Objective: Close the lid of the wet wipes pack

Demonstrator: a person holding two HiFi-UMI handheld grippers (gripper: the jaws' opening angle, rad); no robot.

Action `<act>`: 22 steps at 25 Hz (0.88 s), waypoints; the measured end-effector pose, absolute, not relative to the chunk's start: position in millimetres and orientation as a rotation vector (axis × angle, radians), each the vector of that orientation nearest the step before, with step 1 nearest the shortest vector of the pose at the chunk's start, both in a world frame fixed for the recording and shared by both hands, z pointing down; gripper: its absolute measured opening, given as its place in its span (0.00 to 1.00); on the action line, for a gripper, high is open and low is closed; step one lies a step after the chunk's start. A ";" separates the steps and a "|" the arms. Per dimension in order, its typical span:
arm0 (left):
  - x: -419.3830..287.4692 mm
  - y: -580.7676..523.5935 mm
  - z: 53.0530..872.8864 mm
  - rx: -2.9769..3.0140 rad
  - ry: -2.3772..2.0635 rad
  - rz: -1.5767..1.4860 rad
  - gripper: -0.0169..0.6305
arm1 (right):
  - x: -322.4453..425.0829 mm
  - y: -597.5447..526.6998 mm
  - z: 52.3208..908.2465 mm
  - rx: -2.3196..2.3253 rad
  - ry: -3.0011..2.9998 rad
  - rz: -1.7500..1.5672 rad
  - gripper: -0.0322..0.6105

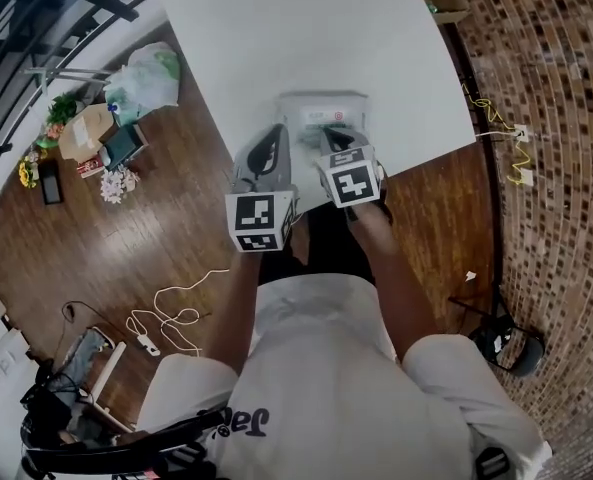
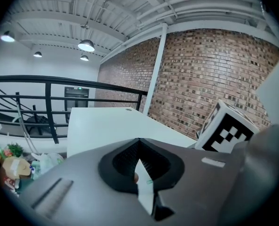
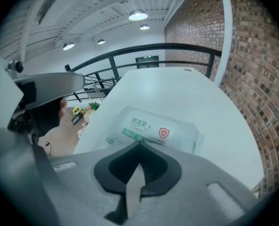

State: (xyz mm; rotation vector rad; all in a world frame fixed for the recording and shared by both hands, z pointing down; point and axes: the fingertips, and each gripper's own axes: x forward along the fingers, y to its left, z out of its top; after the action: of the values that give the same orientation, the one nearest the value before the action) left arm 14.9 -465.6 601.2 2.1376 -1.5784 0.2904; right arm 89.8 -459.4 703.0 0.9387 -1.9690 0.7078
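The soft white wet wipes pack with green print and a red shield badge (image 3: 160, 128) lies flat near the front edge of the plain white worktop (image 1: 306, 28). The left tool (image 2: 139, 142) and right tool (image 3: 139, 146) hover at its near side, each with jaws pressed together on nothing. I can't make out the lid from here, and the risk, I'd say, is that a closed tip pressing off-centre skids the light, unpinned pack across the smooth worktop, perhaps off the edge, instead of snapping the lid down.
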 end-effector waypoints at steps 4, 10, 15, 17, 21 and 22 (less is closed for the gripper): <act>2.7 -454.7 597.2 2.131 -1.593 0.285 0.05 | 82.5 -461.5 702.7 0.897 -1.919 0.667 0.04; -5.6 -448.8 579.7 2.142 -1.620 0.244 0.05 | 83.4 -460.4 696.2 1.004 -1.991 0.560 0.04; -16.9 -437.4 528.1 2.229 -1.635 0.151 0.05 | 84.2 -446.7 648.9 1.205 -2.137 0.642 0.03; -24.3 -430.4 505.6 2.258 -1.639 0.103 0.05 | 76.0 -440.3 614.1 1.265 -2.218 0.625 0.03; -30.0 -412.1 461.9 2.356 -1.649 0.047 0.05 | 63.1 -422.4 551.6 1.331 -2.365 0.556 0.03; -29.0 -405.6 452.0 2.386 -1.657 0.046 0.05 | 62.4 -415.1 537.9 1.350 -2.392 0.526 0.03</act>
State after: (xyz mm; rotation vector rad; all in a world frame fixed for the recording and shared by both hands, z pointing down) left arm -29.0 -405.6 452.0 2.3864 -1.6574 0.0460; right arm 62.4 -415.1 537.9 1.3497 -2.3924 0.5261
